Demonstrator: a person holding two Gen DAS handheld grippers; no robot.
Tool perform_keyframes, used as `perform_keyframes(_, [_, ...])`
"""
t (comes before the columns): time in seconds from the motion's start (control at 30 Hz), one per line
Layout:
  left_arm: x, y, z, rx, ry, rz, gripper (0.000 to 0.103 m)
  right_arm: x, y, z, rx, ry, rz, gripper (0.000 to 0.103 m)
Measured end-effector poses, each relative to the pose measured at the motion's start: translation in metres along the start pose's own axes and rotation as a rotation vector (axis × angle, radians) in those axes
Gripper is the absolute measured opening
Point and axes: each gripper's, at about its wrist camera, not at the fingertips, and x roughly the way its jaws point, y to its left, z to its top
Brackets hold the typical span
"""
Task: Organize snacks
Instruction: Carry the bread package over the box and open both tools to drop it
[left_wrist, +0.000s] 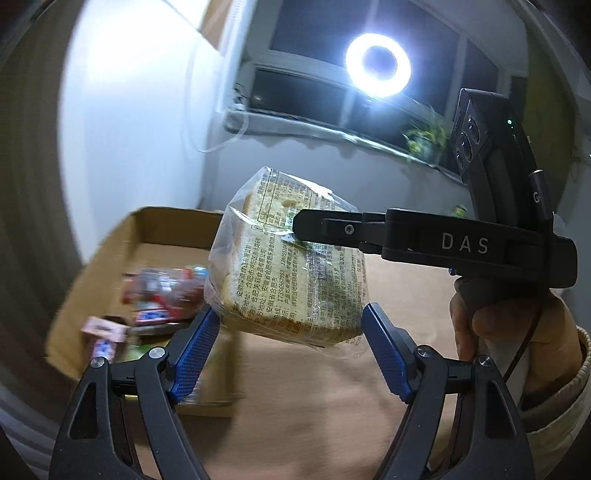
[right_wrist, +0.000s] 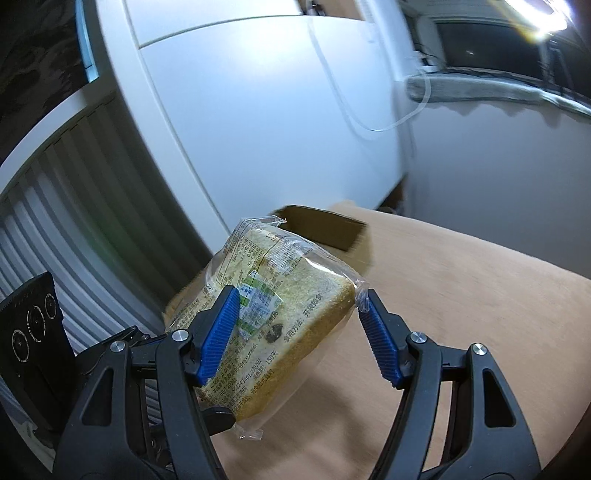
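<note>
- A wrapped slice of bread (left_wrist: 291, 266) in clear printed plastic is held in the air above the tan table (left_wrist: 332, 406), with nothing beneath it touching.
- In the left wrist view, the left gripper (left_wrist: 291, 350) is seen with its blue pads (left_wrist: 195, 354) spread wide; the bread's lower edge sits between them, but contact is not clearly shown.
- The right gripper (left_wrist: 306, 227) is seen from the side in that view, reaching in from the right with its black finger tip laid against the bread's wrapper; the person's hand (left_wrist: 517, 332) is wrapped around its handle.
- In the right wrist view, the right gripper (right_wrist: 295, 332) is seen with the bread (right_wrist: 273, 314) between its fingers: the left pad (right_wrist: 218, 332) is pressed on the wrapper, the right pad at the wrapper's crimped edge.
- An open cardboard box (left_wrist: 110, 258) is placed on the table behind and left of the bread, with red and pink snack packets (left_wrist: 155, 295) lying blurred inside.
- A ring light (left_wrist: 378, 64) is lit before the dark window.
</note>
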Motion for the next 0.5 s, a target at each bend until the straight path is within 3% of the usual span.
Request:
perform_keyframes(0.27, [-0.015, 0.044, 0.004, -0.038, -0.026, 0.066, 0.080, 0.040, 0.035, 0.017, -0.042, 0.015, 0.054, 0.070])
perform_keyframes(0.5, [-0.026, 0.061, 0.010, -0.040, -0.045, 0.100, 0.080, 0.054, 0.054, 0.029, -0.070, 0.009, 0.080, 0.070])
